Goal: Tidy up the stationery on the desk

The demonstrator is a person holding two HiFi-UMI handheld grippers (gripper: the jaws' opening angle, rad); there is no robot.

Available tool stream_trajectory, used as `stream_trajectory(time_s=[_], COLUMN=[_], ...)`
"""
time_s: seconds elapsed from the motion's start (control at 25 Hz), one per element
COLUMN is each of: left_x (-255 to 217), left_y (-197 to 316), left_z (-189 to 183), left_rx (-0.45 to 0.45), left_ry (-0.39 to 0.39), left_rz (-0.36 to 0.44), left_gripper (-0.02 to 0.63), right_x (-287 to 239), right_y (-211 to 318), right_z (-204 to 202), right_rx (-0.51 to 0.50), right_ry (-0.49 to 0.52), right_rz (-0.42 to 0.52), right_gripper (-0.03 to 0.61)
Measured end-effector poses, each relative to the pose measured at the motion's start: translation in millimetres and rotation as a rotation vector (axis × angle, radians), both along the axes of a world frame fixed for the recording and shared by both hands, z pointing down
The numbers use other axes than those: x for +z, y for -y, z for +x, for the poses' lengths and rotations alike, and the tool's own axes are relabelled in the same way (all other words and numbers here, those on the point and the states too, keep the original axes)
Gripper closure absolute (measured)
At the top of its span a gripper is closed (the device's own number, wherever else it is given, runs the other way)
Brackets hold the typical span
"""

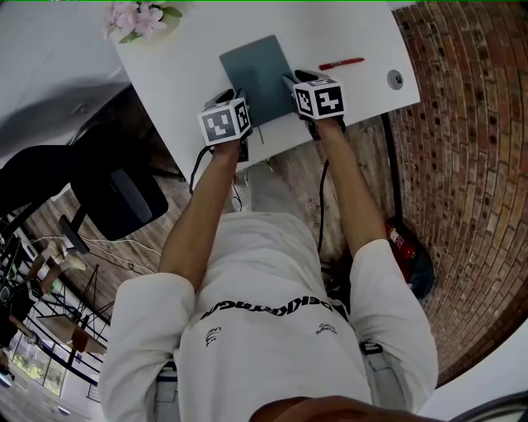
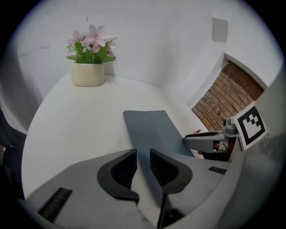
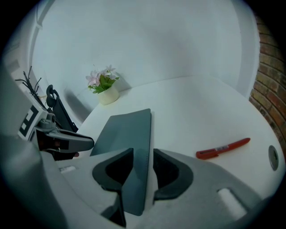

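Observation:
A thin grey-blue notebook lies on the white desk with its near end towards me. My left gripper is at its near left corner. In the left gripper view the notebook runs between the jaws and fills the gap of the left gripper. My right gripper is at the notebook's right edge. There the notebook also passes between the jaws of the right gripper, and the pads press on it. A red pen lies on the desk to the right, apart from both grippers.
A pot of pink flowers stands at the desk's far left corner. A round cable hole sits near the right edge, past the red pen. A black chair stands left of the person, and a brick floor lies to the right.

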State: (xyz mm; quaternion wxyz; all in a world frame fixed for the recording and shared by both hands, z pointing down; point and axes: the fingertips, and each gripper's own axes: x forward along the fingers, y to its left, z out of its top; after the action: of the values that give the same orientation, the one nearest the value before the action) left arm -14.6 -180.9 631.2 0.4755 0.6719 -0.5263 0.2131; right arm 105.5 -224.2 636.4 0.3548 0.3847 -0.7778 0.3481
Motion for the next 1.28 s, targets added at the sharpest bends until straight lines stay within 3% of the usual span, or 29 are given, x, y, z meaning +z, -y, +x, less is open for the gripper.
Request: stream_trajectory(time_s=[0.28,0.52,0.76,1.0,1.12,1.28], left_x=[-34,-64,-89,-108,-118,-126], left_y=[9,6,-12,-30,-39,-49], left_z=[-5,8,21,42,53,63], left_rx=[0.009,0.064,0.106,0.188,0.225,0.262], left_ry=[0.047,0.041,0.001,-0.018,-0.02,-0.01], left_rz=[0.133,0.233,0.294,0.344,0.374,0.405], left_gripper=[0.605,0.617,0.617,0.617,0.617,0.617], right_x=[-20,-39,-39,-32,-16,-4], right_y=[9,23,22,22,24,28], right_z=[21,43,63,85,108,127], right_rx=[0.031,-0.09,-0.444,-0.925,-1.149,-1.248], right_ry=[0.011,-0.037,-0.258,-0.49,-0.607,-0.621], right_rz=[0.043,0.119,0.182,0.259,0.236,0.159], right_gripper=[0.483,0.512,0.491,0.479,0.474,0.474])
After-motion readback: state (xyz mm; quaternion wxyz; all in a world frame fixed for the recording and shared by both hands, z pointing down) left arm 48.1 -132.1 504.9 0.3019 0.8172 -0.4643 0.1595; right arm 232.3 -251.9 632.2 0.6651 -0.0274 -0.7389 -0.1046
